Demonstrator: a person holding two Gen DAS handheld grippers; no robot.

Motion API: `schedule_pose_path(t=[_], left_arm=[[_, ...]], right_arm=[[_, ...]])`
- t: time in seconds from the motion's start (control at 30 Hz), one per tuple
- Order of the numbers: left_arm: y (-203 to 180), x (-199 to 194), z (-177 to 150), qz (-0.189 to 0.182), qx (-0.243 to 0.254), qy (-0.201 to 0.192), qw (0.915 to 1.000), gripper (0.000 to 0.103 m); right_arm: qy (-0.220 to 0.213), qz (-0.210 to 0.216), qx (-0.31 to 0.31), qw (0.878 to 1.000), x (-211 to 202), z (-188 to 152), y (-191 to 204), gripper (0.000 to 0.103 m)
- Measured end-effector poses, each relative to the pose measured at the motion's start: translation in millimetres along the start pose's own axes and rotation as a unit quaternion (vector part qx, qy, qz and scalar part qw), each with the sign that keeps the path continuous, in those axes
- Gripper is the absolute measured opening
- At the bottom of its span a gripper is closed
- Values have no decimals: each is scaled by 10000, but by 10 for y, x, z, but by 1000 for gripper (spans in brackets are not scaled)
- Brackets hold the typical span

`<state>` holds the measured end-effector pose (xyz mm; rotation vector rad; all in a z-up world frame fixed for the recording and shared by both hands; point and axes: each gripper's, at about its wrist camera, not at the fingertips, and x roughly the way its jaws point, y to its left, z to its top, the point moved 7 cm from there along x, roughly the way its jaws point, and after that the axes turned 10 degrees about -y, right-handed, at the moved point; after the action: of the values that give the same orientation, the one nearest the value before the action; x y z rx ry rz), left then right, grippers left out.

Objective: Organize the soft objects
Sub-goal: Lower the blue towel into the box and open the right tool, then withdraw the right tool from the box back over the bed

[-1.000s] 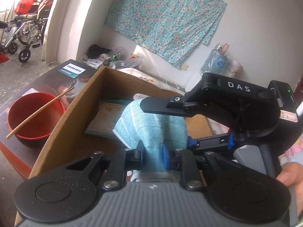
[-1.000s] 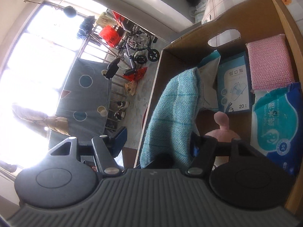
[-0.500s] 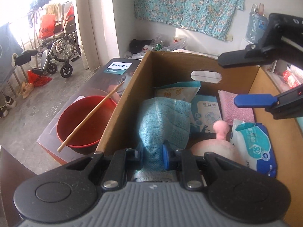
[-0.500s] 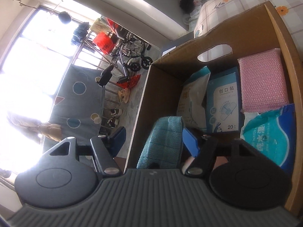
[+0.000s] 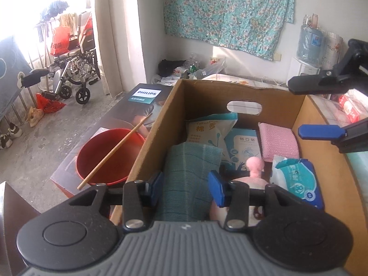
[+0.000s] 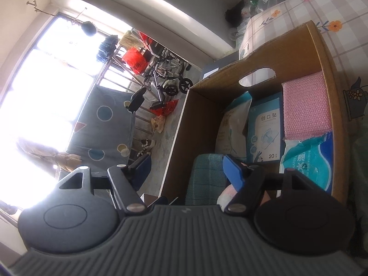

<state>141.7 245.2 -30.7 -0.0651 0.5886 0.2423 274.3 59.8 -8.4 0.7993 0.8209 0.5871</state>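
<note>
— Cloth? In the box, left side, standing on end, between the left gripper pads.
— Grip? Opening, pads just off it. Right gripper spread wide, empty, farther right.

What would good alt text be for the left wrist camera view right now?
The left hand-held gripper, jaws opening, straddles a folded teal cloth inside a cardboard box that also holds a pink sponge, wet wipes and a cotton swab pack. A red bowl sits outside.
</note>
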Motion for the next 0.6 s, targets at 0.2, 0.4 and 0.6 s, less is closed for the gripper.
schedule_pose_path(t=[0.2, 0.4, 0.6], left_arm=[[-163, -39, -101, -654, -416, 246, 9967, 46], [-185, -53, -232, -729, -609, 416, 9946, 45], [-203, -44, -275, -817, -615, 482, 9936, 45]], right_arm=[[791, -758, -932, 9896, 424, -55, -90, 72], [1293, -1184, -1162, 9776, 812, -210, -369, 51], [1557, -1158, -1330, 9719, 922, -362, -436, 11]])
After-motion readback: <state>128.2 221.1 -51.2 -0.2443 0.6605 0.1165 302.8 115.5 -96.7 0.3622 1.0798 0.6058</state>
